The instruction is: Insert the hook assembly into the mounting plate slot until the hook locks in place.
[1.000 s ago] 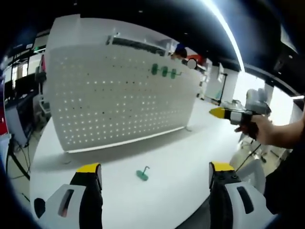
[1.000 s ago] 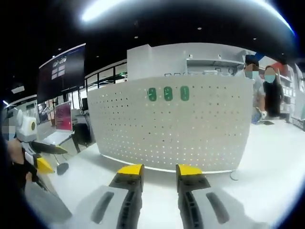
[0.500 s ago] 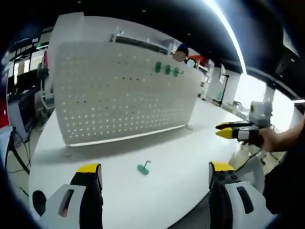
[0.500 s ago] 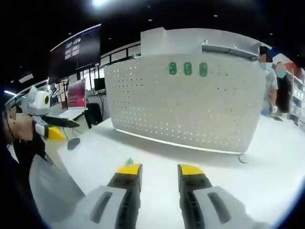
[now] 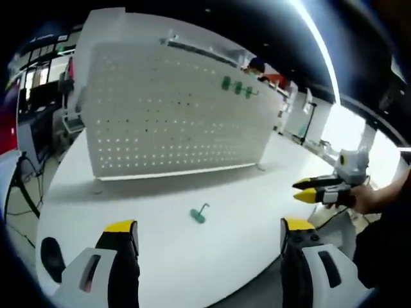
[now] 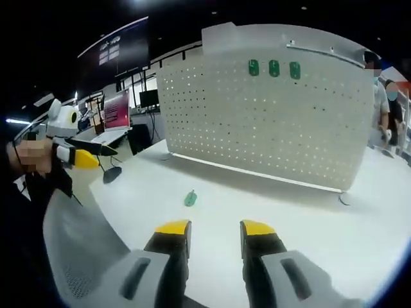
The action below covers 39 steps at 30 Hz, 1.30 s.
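White laminate covered the counter [image 5: 160, 256], and a small green hook [image 5: 199, 214] lay loose on it in open space, well apart from everything else. In the right gripper view the same hook [image 6: 190, 198] sat ahead of the jaws and slightly to their left, with bare surface on all sides.

Behind the hook stood a tall white pegboard [image 5: 173, 115], upright on the counter, its bottom edge running across the far part of the surface. Three green hook plates [image 5: 236, 87] were fixed in a row near its top edge; in the right gripper view they [image 6: 274, 68] also showed high on the board [image 6: 270, 122]. A wide strip of bare counter separated the hook from the board's foot.

The left hand-held gripper [image 5: 209, 234] hung low over the near edge of the counter, jaws spread wide and holding nothing. The right hand-held gripper [image 6: 214, 229] had its yellow-tipped jaws only a narrow gap apart, empty as well. It also appeared from the side in the left gripper view [image 5: 314, 190], held by a hand [image 5: 369, 199] off the counter's right edge, jaws nearly together. The left one showed in the right gripper view [image 6: 87, 156] beyond the counter's left edge.
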Tool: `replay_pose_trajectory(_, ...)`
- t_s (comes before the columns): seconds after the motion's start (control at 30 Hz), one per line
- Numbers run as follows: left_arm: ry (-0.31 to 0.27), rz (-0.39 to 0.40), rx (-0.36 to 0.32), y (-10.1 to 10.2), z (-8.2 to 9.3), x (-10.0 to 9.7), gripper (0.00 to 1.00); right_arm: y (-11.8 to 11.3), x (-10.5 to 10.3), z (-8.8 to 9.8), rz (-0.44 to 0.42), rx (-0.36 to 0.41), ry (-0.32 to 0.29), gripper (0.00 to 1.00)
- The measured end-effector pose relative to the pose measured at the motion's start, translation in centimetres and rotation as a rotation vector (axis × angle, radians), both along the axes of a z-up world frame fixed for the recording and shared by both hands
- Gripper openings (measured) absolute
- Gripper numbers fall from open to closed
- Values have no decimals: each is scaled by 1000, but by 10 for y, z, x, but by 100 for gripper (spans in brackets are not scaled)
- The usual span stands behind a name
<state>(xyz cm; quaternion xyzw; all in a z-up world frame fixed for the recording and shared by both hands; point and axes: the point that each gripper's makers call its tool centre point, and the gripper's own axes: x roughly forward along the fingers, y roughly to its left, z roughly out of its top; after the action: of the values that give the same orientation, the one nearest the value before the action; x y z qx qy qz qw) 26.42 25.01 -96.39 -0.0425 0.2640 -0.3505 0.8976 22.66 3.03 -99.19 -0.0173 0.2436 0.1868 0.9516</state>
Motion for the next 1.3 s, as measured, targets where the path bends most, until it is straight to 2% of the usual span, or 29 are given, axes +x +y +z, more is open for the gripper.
replay_pose_trajectory(0.23, 21, -3, 16, -3, -9, 0, 92, 9, 3, -10, 54, 20, 31, 26)
replay_pose_trajectory(0.47, 56, 8, 28, 4, -24, -2, 91, 23, 16, -23, 122, 29, 78, 24)
replay_pose_trajectory(0.77, 78, 18, 38, 8, -31, 5, 90, 44, 54, -35, 187, 25, 91, 23)
replay_pose_trajectory(0.97, 91, 10, 49, 8, -35, 9, 90, 57, 81, -51, 230, 1, 103, 22)
replay_pose_trajectory(1.2, 100, 16, 55, 11, -37, 13, 90, 69, 109, -70, 288, -79, 86, 17)
replay_pose_trajectory(1.3, 103, 24, 56, 13, -38, 14, 90, 73, 120, -80, 308, -90, 106, 16)
